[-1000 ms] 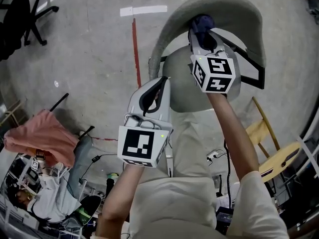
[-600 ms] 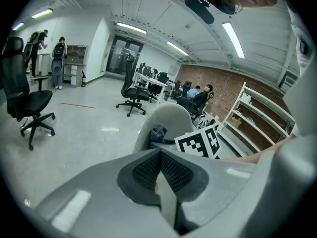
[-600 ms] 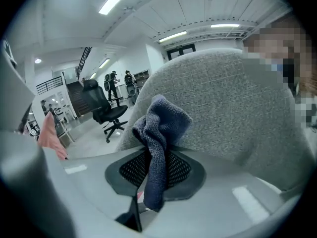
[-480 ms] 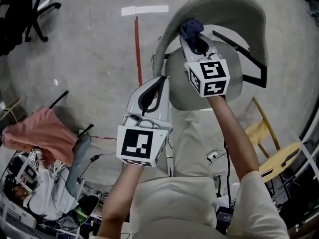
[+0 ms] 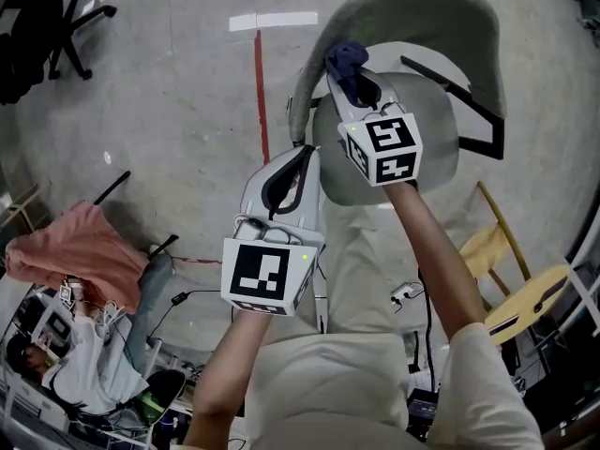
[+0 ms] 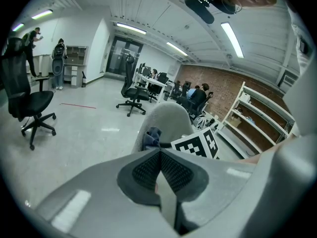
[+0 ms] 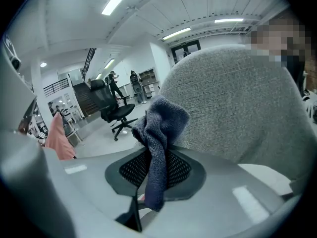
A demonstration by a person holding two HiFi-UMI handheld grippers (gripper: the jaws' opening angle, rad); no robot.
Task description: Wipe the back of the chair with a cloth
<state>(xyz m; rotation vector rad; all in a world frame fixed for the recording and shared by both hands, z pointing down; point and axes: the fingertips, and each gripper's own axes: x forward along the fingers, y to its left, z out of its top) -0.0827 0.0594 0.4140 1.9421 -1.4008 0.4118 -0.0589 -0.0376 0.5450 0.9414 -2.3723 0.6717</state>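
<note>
A grey fabric chair [image 5: 412, 17] stands ahead of me, its curved back [image 7: 237, 103] filling the right gripper view. My right gripper [image 5: 349, 75] is shut on a dark blue cloth [image 5: 344, 58], which bunches out past the jaws [image 7: 161, 128] and presses on the inner left side of the chair back. My left gripper [image 5: 302, 155] is shut with nothing in it, held low at the chair seat's [image 5: 412, 148] near left edge. From the left gripper view I see the cloth [image 6: 151, 138] and the chair back [image 6: 168, 120] beyond its closed jaws.
A red floor line [image 5: 260, 92] and white tape [image 5: 272, 20] lie left of the chair. A black office chair [image 5: 37, 26] stands far left. A pink cloth [image 5: 80, 251] and a seated person's clutter sit low left; yellow wooden chairs [image 5: 520, 284] at right.
My right gripper has slid the cloth leftward along the inside of the chair back. The left gripper has stayed where it was.
</note>
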